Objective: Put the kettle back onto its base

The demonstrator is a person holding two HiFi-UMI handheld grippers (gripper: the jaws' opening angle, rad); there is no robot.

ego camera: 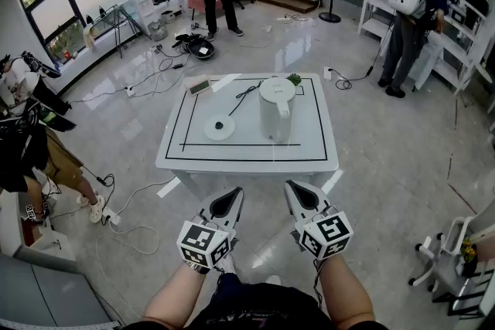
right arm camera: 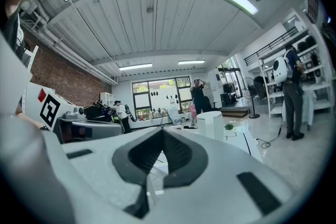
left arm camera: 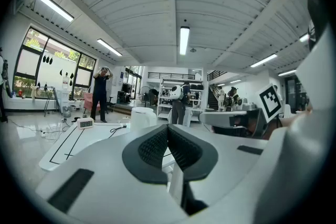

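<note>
Two grippers hang side by side off the desk's (ego camera: 174, 158) near edge, over the floor (ego camera: 387, 189), neither touching anything. The left gripper (ego camera: 230, 199) has its fingers (left arm camera: 155, 147) pressed together with nothing between them. The right gripper (ego camera: 297, 194) is the same, its fingers (right arm camera: 181, 152) meeting pad to pad and empty.

The white kettle (ego camera: 277, 108) stands upright on the desk, right of the middle and inside the black outline, lid on. Its round base (ego camera: 220, 127) lies flat to the left, closer to the near edge and well apart from the kettle.

A black cord (ego camera: 246, 94) lies on the desk beyond the base. A small clock (ego camera: 199, 87) sits by the far left corner. A little green plant (ego camera: 294, 79) sits at the far edge, just behind the kettle.
</note>
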